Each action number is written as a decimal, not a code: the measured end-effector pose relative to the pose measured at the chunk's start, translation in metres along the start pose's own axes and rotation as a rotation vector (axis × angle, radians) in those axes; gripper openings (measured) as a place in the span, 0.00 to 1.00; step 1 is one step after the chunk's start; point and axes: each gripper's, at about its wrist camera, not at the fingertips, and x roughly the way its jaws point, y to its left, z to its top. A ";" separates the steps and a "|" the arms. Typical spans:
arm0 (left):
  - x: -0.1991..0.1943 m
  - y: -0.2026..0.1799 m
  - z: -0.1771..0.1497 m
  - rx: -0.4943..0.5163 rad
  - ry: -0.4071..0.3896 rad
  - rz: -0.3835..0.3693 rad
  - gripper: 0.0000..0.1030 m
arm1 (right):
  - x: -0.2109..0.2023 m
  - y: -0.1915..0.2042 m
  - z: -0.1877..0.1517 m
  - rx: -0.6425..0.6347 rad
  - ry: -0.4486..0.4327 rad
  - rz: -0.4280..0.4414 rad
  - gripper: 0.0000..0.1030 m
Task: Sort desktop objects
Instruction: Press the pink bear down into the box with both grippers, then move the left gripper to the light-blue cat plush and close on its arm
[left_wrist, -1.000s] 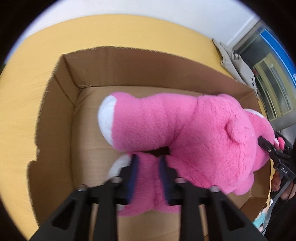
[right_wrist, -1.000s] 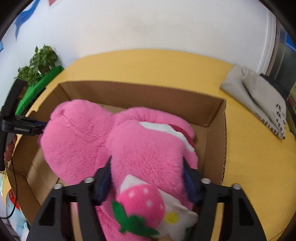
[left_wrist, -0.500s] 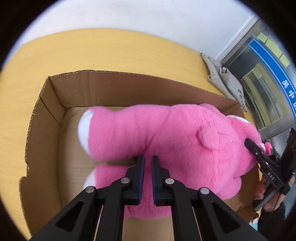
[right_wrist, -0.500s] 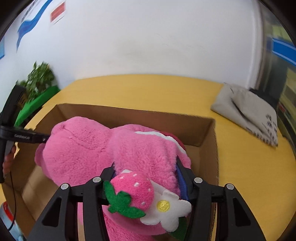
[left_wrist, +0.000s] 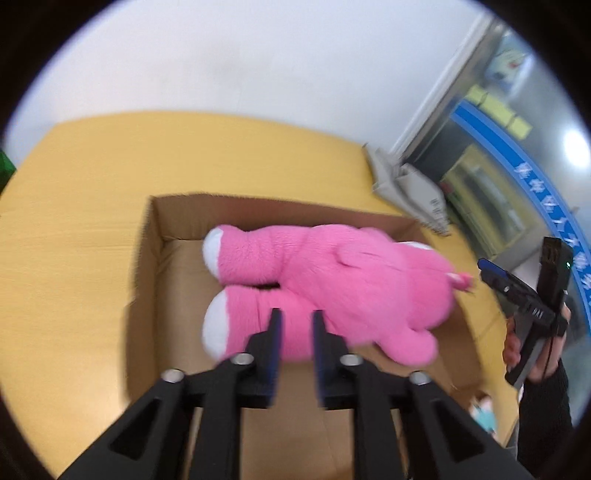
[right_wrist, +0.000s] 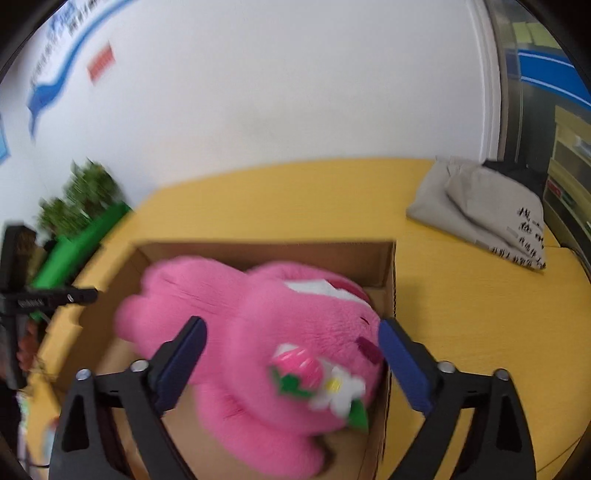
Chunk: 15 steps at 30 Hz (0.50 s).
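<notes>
both grippers are releasing the pink plush bear into the cardboard box: left gripper jaws opening narrowly, right gripper jaws opening wide, both gripping nothing; next, judging, fetching another desktop object.

One plush toy, one box

Plush toy: pink pile fabric, fuzzy and matt, white cloth foot ends; felt-like strawberry and flower at lower centre of the right wrist view. Cardboard box: plain brown, matt, raw corrugated edges. Table: smooth yellow wood-look top; folded cloth upper right: grey woven, matt.
</notes>
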 end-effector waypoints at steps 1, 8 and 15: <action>-0.022 -0.003 -0.010 0.009 -0.031 0.003 0.51 | -0.019 0.005 -0.001 -0.004 -0.016 0.036 1.00; -0.141 -0.015 -0.113 0.071 -0.105 0.033 0.76 | -0.149 0.077 -0.055 -0.128 -0.083 0.198 1.00; -0.134 0.015 -0.209 0.016 0.030 0.011 0.76 | -0.146 0.176 -0.154 -0.167 0.035 0.353 1.00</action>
